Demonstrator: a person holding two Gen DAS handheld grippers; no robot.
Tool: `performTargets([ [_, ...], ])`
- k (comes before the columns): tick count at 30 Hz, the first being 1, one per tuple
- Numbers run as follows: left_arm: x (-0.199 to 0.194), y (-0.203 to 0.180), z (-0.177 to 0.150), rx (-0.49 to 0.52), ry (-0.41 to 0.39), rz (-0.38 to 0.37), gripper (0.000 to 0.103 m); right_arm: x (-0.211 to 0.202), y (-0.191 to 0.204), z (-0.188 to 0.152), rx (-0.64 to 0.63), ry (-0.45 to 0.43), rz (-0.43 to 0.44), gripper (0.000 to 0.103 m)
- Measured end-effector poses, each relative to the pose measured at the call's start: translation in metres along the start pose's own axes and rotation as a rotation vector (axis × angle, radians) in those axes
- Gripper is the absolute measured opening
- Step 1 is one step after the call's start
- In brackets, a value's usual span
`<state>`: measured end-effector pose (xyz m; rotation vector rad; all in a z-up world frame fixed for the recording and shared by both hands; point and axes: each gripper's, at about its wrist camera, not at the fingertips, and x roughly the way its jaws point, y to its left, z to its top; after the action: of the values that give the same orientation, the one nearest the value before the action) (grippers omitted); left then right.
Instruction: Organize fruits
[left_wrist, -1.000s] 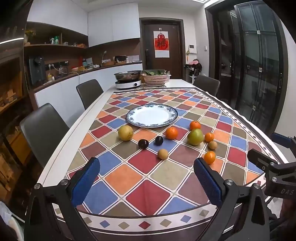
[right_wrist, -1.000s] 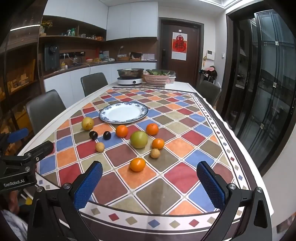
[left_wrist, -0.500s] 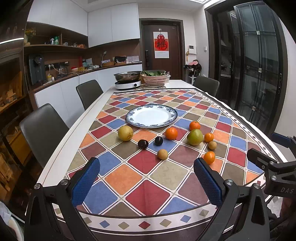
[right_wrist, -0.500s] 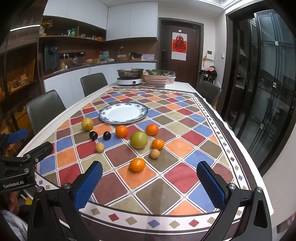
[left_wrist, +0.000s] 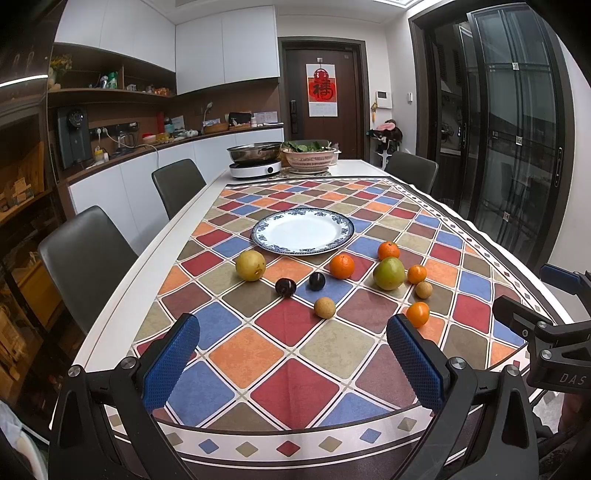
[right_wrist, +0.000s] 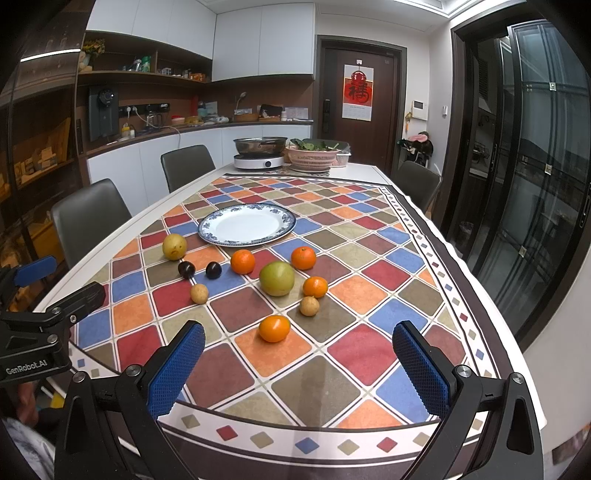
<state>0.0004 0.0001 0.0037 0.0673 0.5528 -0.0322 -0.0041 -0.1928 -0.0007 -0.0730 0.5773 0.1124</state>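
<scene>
Both tongs stand wide and hold nothing: left gripper (left_wrist: 293, 363), right gripper (right_wrist: 298, 367). The table's (right_wrist: 373, 171) near edge is hidden behind them; the fruits lie beyond, near the plate (right_wrist: 246, 225).

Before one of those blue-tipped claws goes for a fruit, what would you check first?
1. Left gripper open, holding nothing: ok.
2. Right gripper open, holding nothing: ok.
3. Plate bare, ready for fruit: ok.
4. Nearest orange fruit stands apart from its neighbours: ok.
5. Green apple has free space on both sides: not ok, an orange sits close beside it.
6. Fruit firmness: cannot tell.
</scene>
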Motion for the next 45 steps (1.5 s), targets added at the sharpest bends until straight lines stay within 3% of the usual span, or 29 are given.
performTargets([
  [45, -0.0013, -0.0008, -0.0053, -0.004, 0.002, -0.003, 0.103, 0.0025, 0.0013, -0.0003, -0.003, 0.001, 0.0, 0.102],
])
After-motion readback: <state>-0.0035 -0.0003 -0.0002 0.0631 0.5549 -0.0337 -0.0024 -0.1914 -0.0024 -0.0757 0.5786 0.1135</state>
